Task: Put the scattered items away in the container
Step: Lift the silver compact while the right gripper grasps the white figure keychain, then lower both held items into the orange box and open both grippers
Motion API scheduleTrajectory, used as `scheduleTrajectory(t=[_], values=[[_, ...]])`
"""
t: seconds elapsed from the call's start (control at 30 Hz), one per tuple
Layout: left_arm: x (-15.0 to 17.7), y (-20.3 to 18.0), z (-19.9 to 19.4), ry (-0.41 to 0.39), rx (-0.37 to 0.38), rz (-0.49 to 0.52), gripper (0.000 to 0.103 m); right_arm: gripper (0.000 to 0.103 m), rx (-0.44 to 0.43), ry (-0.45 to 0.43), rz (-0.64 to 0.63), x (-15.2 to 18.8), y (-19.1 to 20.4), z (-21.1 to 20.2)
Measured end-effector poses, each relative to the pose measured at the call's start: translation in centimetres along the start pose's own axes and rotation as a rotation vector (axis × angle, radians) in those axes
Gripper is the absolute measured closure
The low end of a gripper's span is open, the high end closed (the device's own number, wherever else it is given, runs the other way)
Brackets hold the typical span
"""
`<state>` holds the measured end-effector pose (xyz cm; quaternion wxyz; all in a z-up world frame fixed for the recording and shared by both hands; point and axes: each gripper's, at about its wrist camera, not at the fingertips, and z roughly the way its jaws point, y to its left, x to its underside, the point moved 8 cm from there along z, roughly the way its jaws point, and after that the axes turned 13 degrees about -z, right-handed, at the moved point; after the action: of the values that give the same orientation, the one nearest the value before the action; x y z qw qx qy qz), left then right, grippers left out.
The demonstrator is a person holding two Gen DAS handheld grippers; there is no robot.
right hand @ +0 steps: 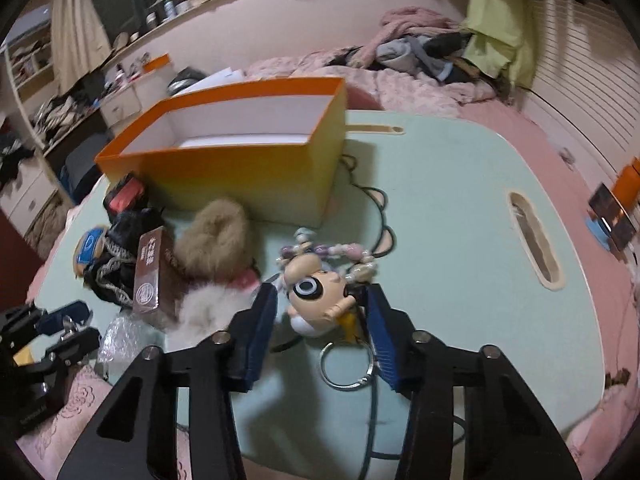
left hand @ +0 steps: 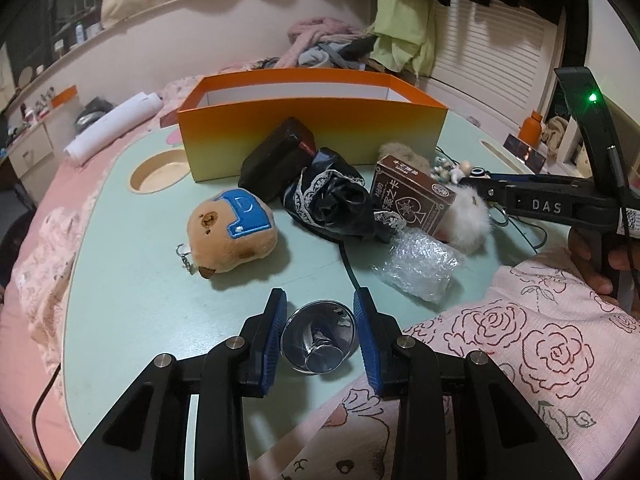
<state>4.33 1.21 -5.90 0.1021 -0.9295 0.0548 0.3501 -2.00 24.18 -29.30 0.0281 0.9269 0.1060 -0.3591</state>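
My left fingers [left hand: 320, 334] are pinched on a small clear glass [left hand: 318, 336], which lies tilted on the pale green surface [left hand: 132, 320] with its mouth toward the far side. My right fingers [right hand: 320, 312] sit either side of a cartoon-figure keychain [right hand: 318, 300] with a metal ring [right hand: 347, 366]. I cannot tell whether the pads press on it. A string of pastel beads [right hand: 340, 252] lies just beyond the figure.

Farther out stands the orange container [left hand: 312, 136], open and empty-looking inside. Between it and my fingers lie a capybara plush [left hand: 232, 232], a black lace-trimmed cloth [left hand: 332, 204], a dark box [left hand: 280, 152] leaning on the container wall, a brown card box [left hand: 412, 196], a white fur ball [left hand: 472, 216], a tan fur scrunchie [right hand: 216, 240] and a bubble-wrap piece [left hand: 420, 268]. A rose-print sleeve [left hand: 540, 344] crosses the near edge.
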Motion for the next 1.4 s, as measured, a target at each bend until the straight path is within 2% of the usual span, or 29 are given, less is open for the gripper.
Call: scheduleTrajectory(t=[0.23,0.37,0.43,0.53,0.67,0.7,0.77,0.8,0.83,1.0,1.1,1.2,1.27,1.33,1.4], values=[[-0.6,-0.2,-0.6,-0.023,0.001,0.004,0.07,0.063,-0.037,-0.086,0.008,-0.6,0.1,-2.0],[-2.6,-0.6,-1.8,-0.056,0.031,0.003,0.07,0.063,-0.072,-0.129,0.023,-2.3,-0.1,-3.4],[-5.1,-0.8,-2.7,-0.089,0.055,-0.002,0.07,0.063,-0.076,-0.151,0.018,-3.7,-0.2,-3.9],[-9.5,-0.9,-3.2,-0.131,0.045,-0.001,0.07,0.063,-0.097,-0.186,0.021,-6.6,-0.4,-4.6],[-15.8,-0.8,-1.8,-0.141,0.054,-0.007,0.07,0.063,-0.12,-0.218,0.016,-10.5,-0.3,-4.4],[-17.0,-0.6,-0.9,-0.125,0.06,-0.018,0.07,0.063,-0.139,-0.221,0.019,-11.5,-0.3,-3.9],[-18.6,0.1,1.4,-0.079,0.057,-0.047,0.07,0.063,-0.238,-0.206,0.034,-12.6,0.0,-2.8],[-19.1,0.5,2.5,-0.061,0.043,-0.061,0.07,0.063,-0.298,-0.187,0.057,-13.0,0.0,-1.8],[-19.5,0.9,3.5,-0.047,0.027,-0.071,0.07,0.063,-0.319,-0.167,0.086,-13.2,-0.3,-0.7],[-18.7,1.7,7.6,0.041,0.016,-0.101,0.07,0.063,-0.295,-0.08,0.119,-13.2,-0.9,3.6],[-17.5,2.7,8.9,0.082,-0.019,-0.125,0.069,0.062,-0.285,-0.028,0.128,-12.5,-0.8,5.4],[-16.6,3.3,8.2,0.049,-0.063,-0.12,0.065,0.062,-0.236,-0.032,0.113,-12.5,-1.6,5.7],[-16.0,3.3,7.4,0.037,-0.03,-0.139,0.064,0.062,-0.213,-0.019,0.106,-12.9,-2.1,5.8],[-15.6,3.1,7.1,0.029,-0.02,-0.139,0.064,0.062,-0.242,-0.014,0.122,-13.3,-2.6,6.2],[-15.5,2.9,7.2,0.023,-0.043,-0.118,0.064,0.062,-0.262,-0.011,0.138,-13.6,-2.8,6.3]])
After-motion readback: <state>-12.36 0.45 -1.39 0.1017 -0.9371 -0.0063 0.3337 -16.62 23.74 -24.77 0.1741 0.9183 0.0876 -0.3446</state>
